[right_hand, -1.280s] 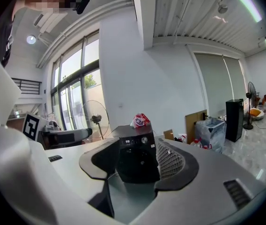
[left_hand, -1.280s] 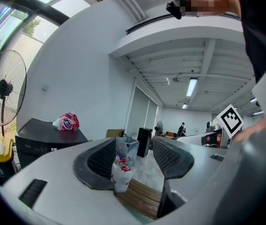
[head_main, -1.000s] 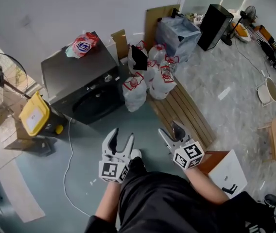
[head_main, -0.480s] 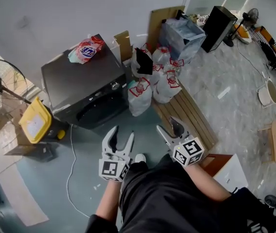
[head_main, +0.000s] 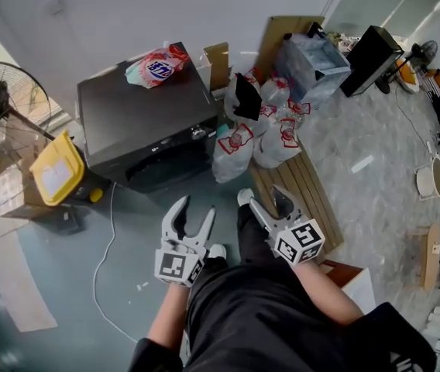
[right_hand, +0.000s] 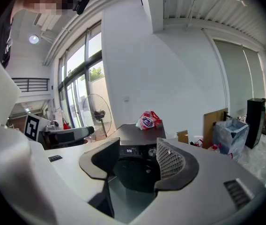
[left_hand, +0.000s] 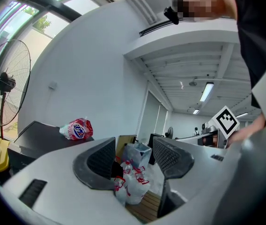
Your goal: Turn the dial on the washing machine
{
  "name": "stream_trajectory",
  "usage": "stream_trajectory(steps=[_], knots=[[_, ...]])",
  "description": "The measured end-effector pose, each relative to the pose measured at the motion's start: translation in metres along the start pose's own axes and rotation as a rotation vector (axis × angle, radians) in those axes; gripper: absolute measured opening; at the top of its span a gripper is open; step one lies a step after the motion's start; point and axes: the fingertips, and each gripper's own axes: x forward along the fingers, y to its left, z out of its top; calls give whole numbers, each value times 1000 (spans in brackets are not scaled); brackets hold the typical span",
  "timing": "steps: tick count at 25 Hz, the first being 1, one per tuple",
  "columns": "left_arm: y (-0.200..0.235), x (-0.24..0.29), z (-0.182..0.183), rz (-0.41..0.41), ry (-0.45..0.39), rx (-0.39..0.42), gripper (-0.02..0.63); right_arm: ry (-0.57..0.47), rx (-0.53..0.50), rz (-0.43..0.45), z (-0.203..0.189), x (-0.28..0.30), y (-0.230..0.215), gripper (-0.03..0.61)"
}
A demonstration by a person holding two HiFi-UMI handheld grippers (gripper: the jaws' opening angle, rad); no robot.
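In the head view, the washing machine (head_main: 139,107) is standing well apart at about eleven o'clock from the tools. Its dial (head_main: 197,133) is showing as a small round knob at the three o'clock end of its front, while the left tool (head_main: 193,211) and right tool (head_main: 270,202) are both gaping, holding nothing. In the left gripper view, the left tool (left_hand: 133,161) is aiming its parted jaws at distant white bags (left_hand: 132,184), not the machine. In the right gripper view, the right tool (right_hand: 137,165) is framing the dial (right_hand: 152,152) at one o'clock between spread jaws; the knob is looking rigid, smooth and probably click-stiff, so pinching opposite sides of its rim seems best.
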Motion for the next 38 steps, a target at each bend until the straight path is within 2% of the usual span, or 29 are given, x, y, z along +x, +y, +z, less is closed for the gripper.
stream_trajectory(steps=[4,11,18,21,26,29,35,38], knots=[[17,20,-3,70,-1,8,229,13,-6,67,1,34,-17,215],[49,77,-10,202,25,-52,229,67,-22,240,12,104,-46,215],[65,125,-6,328,-3,-78,229,132,-1,367,19,153,-75,215],[71,139,-5,373,-1,-81,229,151,-22,425,22,173,-81,215],[82,153,-5,454,-4,-83,229,166,-72,492,23,201,-92,215],[88,161,-8,494,-11,-118,229,186,-83,529,19,211,-98,215],[107,160,-16,550,-10,-130,229,246,-115,555,-3,230,-98,215],[116,157,-23,552,-10,-148,229,288,-126,556,-22,243,-89,216]])
